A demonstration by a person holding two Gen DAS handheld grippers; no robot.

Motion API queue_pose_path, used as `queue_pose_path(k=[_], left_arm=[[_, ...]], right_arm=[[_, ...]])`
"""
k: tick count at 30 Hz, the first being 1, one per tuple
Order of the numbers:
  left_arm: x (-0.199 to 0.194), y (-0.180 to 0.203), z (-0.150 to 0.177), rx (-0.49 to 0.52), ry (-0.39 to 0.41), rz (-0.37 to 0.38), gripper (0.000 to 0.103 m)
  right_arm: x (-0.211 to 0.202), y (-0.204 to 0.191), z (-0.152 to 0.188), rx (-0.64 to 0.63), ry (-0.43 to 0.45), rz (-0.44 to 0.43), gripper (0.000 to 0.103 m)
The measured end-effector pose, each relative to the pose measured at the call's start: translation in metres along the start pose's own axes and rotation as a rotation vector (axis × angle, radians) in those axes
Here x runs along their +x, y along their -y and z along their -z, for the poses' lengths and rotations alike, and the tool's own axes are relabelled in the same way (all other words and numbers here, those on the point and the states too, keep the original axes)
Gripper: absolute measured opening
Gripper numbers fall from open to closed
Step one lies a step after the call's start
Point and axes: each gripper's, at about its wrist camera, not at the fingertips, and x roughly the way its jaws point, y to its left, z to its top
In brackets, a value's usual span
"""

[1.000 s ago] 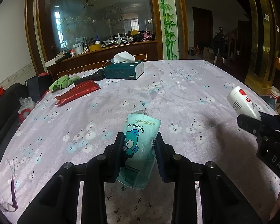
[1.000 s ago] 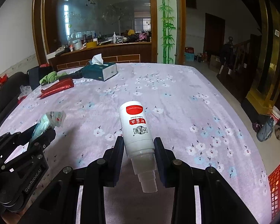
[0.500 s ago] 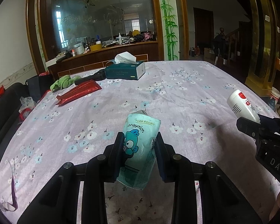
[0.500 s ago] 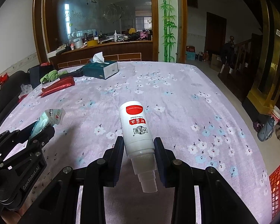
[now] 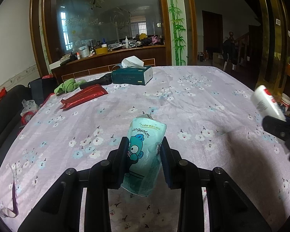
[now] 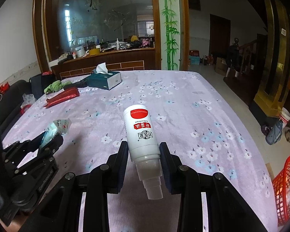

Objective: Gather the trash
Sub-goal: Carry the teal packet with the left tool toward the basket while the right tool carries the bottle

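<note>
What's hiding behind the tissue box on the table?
A dark object pokes out from behind the tissue box, beside a green cloth and a red packet. The box covers the rest, so I cannot tell what it is.

The left hand-held gripper clamps a teal tissue pack — above the floral tablecloth.

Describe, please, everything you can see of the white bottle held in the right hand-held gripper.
The white bottle looks like smooth plastic, a cylinder with a red patch at its flat base and red and dark printed characters on its side. It narrows to a pale stepped cap that points back toward the camera, so the base faces away. The right hand-held gripper clamps it near the shoulder, one finger on each side, holding it tilted above the floral tablecloth and touching nothing else. It also shows, blurred, in the left wrist view.
</note>
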Motion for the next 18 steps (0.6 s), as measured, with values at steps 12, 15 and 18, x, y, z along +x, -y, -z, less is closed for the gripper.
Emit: queue_pose_path(k=[12,15,18], left_arm=[[-0.005,0.007,-0.005,-0.001,-0.006,0.077,0.03],[-0.011,0.011,-0.006,0.005,-0.002,0.086,0.03],[-0.018,0.015,-0.007,0.007,-0.011,0.112,0.03]], right_arm=[[-0.054,0.028,0.014,0.07,0.001,-0.022,0.035],[-0.066,0.038,0.02,0.093,-0.007,-0.029,0.035],[-0.081,0.05,0.024,0.108,-0.005,-0.022,0.035]])
